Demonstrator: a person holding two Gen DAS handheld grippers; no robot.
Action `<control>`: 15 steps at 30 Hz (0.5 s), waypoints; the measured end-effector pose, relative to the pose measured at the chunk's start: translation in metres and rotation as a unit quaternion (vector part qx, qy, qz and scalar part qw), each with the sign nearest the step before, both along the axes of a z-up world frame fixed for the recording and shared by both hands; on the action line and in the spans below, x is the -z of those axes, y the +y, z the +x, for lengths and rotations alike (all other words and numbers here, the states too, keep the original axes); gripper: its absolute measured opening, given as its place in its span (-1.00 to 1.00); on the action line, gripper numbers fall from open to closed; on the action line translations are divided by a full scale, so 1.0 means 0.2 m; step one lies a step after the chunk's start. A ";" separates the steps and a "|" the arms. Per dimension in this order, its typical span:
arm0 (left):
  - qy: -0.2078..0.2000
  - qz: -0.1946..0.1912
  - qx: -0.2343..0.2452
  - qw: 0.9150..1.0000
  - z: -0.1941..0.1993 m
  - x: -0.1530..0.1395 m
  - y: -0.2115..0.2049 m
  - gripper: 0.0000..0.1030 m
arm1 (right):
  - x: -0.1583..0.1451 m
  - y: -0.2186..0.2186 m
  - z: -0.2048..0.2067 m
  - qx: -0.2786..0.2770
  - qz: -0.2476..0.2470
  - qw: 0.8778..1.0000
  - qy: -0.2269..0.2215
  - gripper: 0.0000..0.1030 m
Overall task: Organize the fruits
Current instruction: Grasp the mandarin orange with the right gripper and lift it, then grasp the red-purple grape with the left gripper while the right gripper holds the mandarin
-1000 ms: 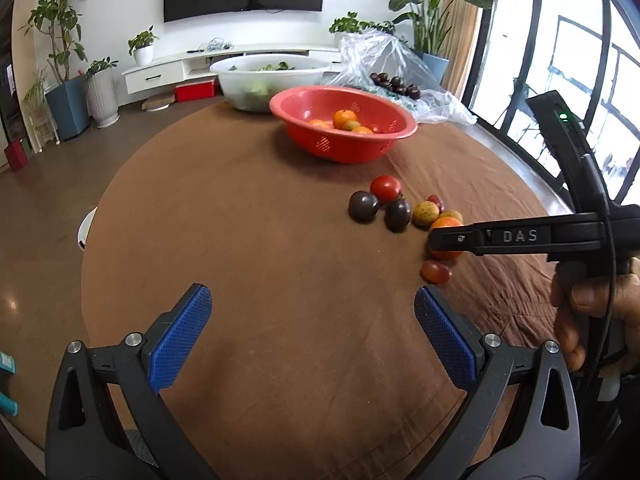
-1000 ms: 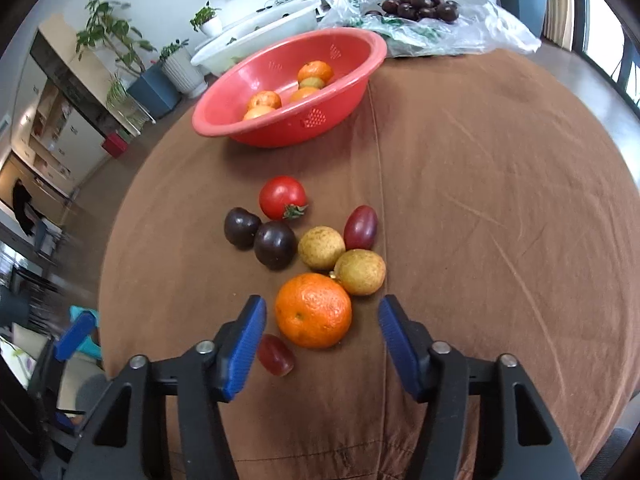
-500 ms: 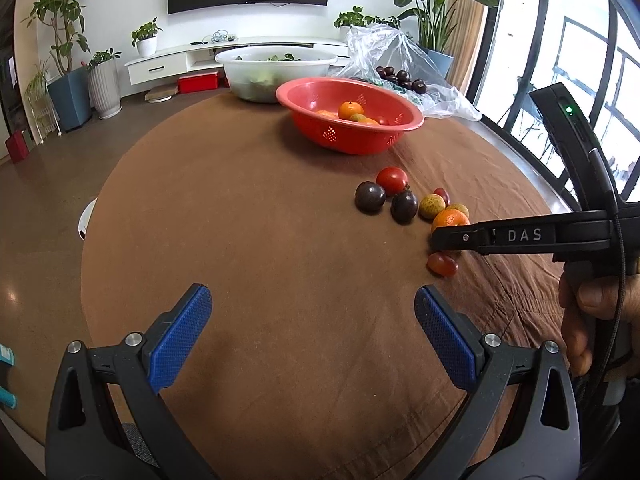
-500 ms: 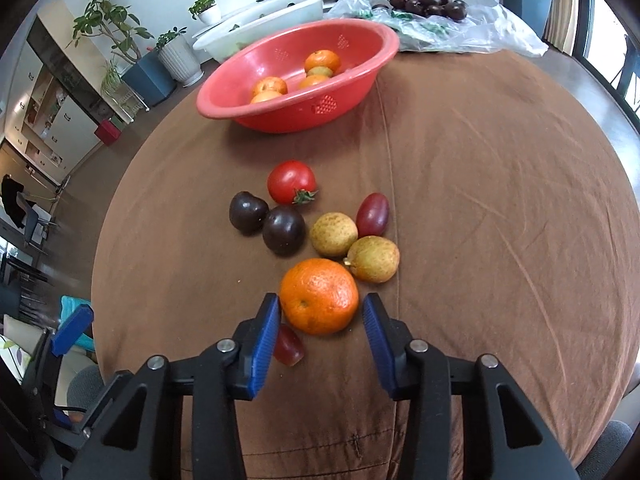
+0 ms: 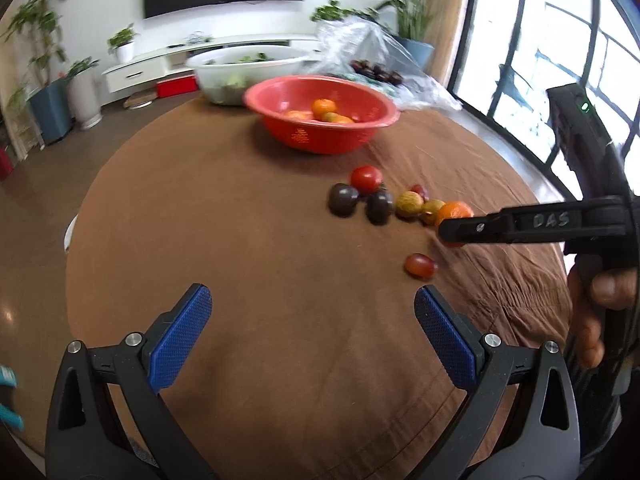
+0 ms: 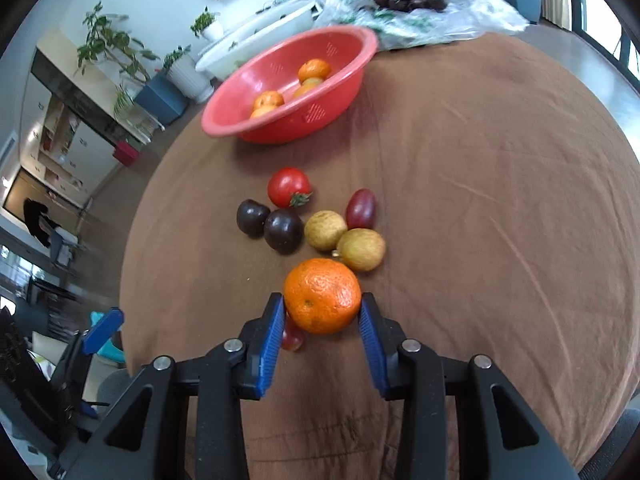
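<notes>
An orange [image 6: 322, 296] sits between the blue pads of the right hand-held gripper [image 6: 322, 320], both pads touching its sides, low over the brown table [image 6: 500, 200]. At 12 o'clock from it lie two yellow-green fruits [image 6: 325, 230], two dark plums [image 6: 282, 230], a red tomato [image 6: 289, 186] and a reddish oval fruit [image 6: 361, 209]. A small red fruit [image 6: 292, 338] lies just beside the left pad at 7 o'clock. Farther at 12 o'clock stands a red basket [image 6: 320, 114] holding oranges. The left hand-held gripper [image 5: 312, 332] hangs wide open, holding nothing.
</notes>
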State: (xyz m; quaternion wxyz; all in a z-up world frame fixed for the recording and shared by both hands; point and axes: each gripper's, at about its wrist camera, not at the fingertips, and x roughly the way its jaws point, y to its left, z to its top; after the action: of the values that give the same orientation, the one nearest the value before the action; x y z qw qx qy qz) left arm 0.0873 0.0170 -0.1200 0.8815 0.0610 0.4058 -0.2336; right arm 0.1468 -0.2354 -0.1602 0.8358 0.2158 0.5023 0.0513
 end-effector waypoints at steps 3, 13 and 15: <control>0.002 0.016 0.034 0.999 0.03 -0.01 -0.11 0.99 | -0.02 -0.07 -0.05 0.013 0.014 1.000 -0.005 -0.22; 0.022 0.058 0.147 0.987 0.12 0.06 -0.43 0.74 | -0.04 -0.20 -0.13 0.028 0.028 0.999 -0.018 -0.22; 0.033 0.058 0.163 0.984 0.14 0.09 -0.46 0.53 | -0.04 -0.21 -0.14 0.031 0.032 0.999 -0.019 -0.22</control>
State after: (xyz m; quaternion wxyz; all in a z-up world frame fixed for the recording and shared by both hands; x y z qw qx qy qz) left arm 0.1152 -0.0753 -0.1371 0.8127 0.1700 0.4321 -0.3521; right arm 0.1182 -0.2777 -0.1530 0.8392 0.2570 0.4771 0.0456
